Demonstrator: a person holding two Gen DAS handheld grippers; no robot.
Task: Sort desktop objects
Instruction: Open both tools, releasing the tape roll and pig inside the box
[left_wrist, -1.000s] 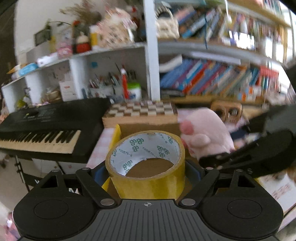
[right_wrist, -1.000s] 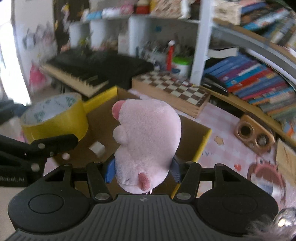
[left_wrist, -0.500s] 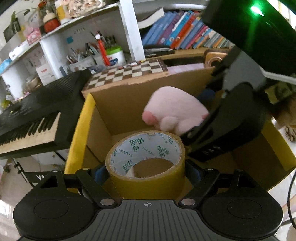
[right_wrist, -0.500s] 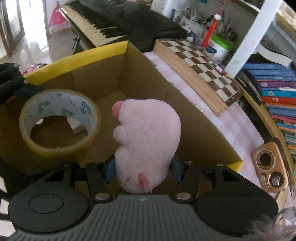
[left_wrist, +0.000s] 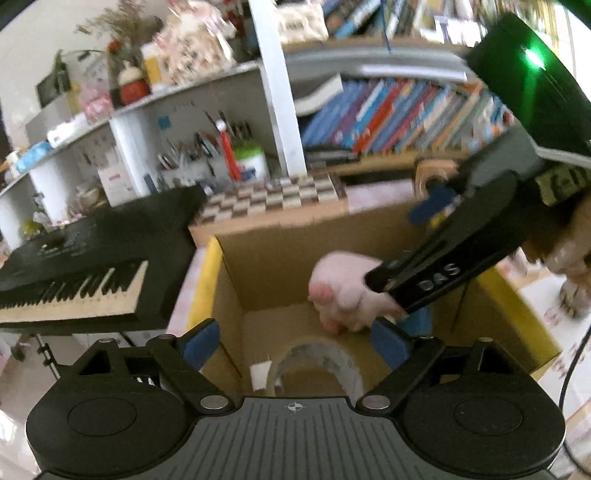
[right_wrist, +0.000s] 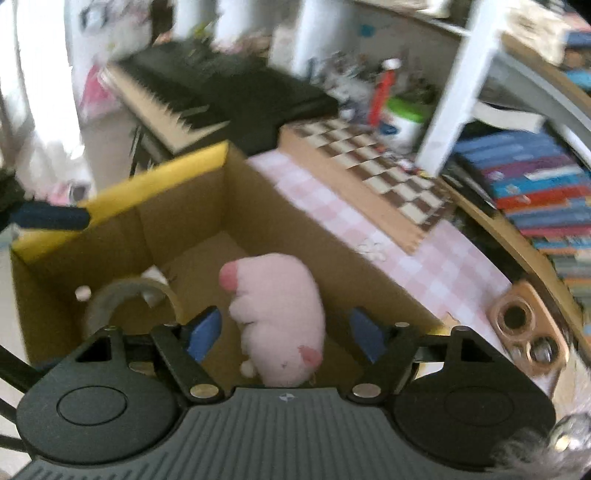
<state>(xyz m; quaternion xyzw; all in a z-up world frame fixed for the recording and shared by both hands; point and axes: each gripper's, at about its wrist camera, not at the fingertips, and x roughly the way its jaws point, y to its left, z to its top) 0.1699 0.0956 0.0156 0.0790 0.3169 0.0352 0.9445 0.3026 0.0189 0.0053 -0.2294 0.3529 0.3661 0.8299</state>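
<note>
1. Released since half a second ago: tape roll (left_wrist: 320, 363) no longer clamped, pink plush toy (right_wrist: 277, 318) likewise let go, both now lying on the floor of the cardboard box (right_wrist: 177, 218).
2. Left gripper (left_wrist: 295, 341): jaws spread wide, nothing between the blue pads (left_wrist: 201, 341); tape roll just below and ahead of them, lying flat, blurred, beside a small white scrap (left_wrist: 259, 374).
3. Right gripper (right_wrist: 284, 332): jaws equally wide apart, holding nothing; plush directly beneath and between the pads (right_wrist: 205, 332), apart from both, on its side with its pink snout toward the far wall.
4. Seen from the left wrist, plush (left_wrist: 349, 293) ahead and to the right of the roll, partly hidden by the right tool's black finger crossing overhead.
5. Likely reason for the wide spread: clean drops without snagging soft fur or the roll's rim while lifting out.
6. Farther ahead beyond the box: chessboard (right_wrist: 373, 162) on the pink checked cloth (right_wrist: 417, 258), keyboard (left_wrist: 81, 273) off to the left, bookshelf (left_wrist: 388, 114) behind.
7. Judged stage: two items sorted into the box, both tools free for whatever is left on the desk.
</note>
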